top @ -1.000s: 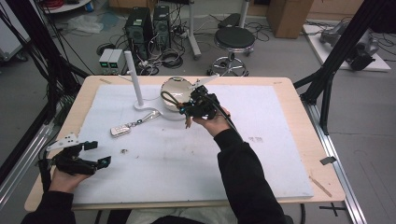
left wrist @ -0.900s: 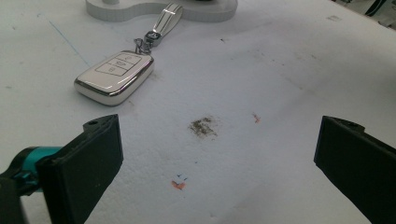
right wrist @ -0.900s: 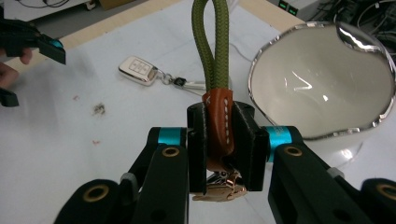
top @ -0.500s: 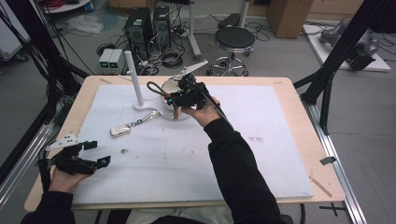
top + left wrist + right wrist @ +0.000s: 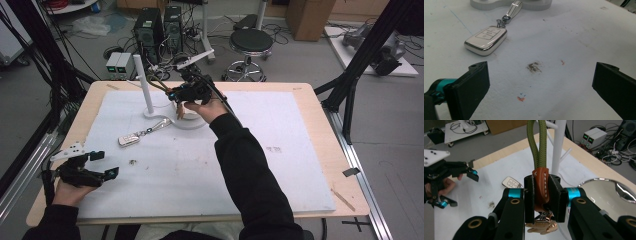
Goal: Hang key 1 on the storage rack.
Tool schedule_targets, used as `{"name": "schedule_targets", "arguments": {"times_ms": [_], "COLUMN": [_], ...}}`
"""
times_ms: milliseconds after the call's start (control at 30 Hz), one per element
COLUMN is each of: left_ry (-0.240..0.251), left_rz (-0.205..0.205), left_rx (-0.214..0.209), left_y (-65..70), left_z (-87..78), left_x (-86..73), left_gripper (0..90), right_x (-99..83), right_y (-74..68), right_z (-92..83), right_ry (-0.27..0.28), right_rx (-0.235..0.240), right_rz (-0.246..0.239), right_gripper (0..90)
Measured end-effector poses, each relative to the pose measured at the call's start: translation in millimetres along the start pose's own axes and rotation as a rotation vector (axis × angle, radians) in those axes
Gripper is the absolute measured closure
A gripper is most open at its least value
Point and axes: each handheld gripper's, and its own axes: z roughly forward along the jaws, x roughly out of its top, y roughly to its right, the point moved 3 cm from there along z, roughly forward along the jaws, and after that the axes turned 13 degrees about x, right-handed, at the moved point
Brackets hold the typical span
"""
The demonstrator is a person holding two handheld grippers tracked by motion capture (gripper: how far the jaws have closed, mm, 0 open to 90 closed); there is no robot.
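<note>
The right tongs (image 5: 541, 195) were clamped tight on the brown leather tab of a keychain (image 5: 541, 188), its olive cord loop (image 5: 537, 143) standing up and keys (image 5: 542, 226) dangling below, held in the air just by the white stand (image 5: 144, 85) at twelve o'clock of the table (image 5: 310, 100). At eight o'clock, the left tongs (image 5: 102, 164) rested wide open, gripping nothing. The car key fob (image 5: 486, 40) lay flat between them.

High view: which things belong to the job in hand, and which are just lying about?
In the job:
- right gripper, shut on the keychain
- keychain with green cord loop
- white peg stand

Lying about:
- car key fob
- round mirror
- left gripper, open
</note>
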Motion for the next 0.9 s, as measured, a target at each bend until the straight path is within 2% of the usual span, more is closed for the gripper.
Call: {"name": "schedule_targets", "arguments": {"times_ms": [200,300,500,900], "left_ry": [0.011,0.011,0.001,0.003], "left_rz": [-0.008,-0.008,-0.003,-0.003], "left_rx": [0.007,0.005,0.003,0.003], "left_y": [-1.5,-1.7,-1.6,-2.3], "left_z": [-0.5,-0.6,-0.1,1.3], "left_x": [0.7,0.6,-0.4,-0.1], "left_gripper": [1.7,1.7,1.7,1.7], "right_x": [14.1,20.3,32.5,36.1], "right_y": [0.0,0.1,-3.9,6.3], "right_z": [14.4,24.5,33.6,56.3], "right_ry": [-0.022,-0.058,-0.052,-0.072], "right_rx": [0.004,-0.003,0.01,0.005], "right_rz": [-0.021,-0.031,-0.048,-0.013], "right_gripper": [76.1,76.2,76.1,75.7]}}
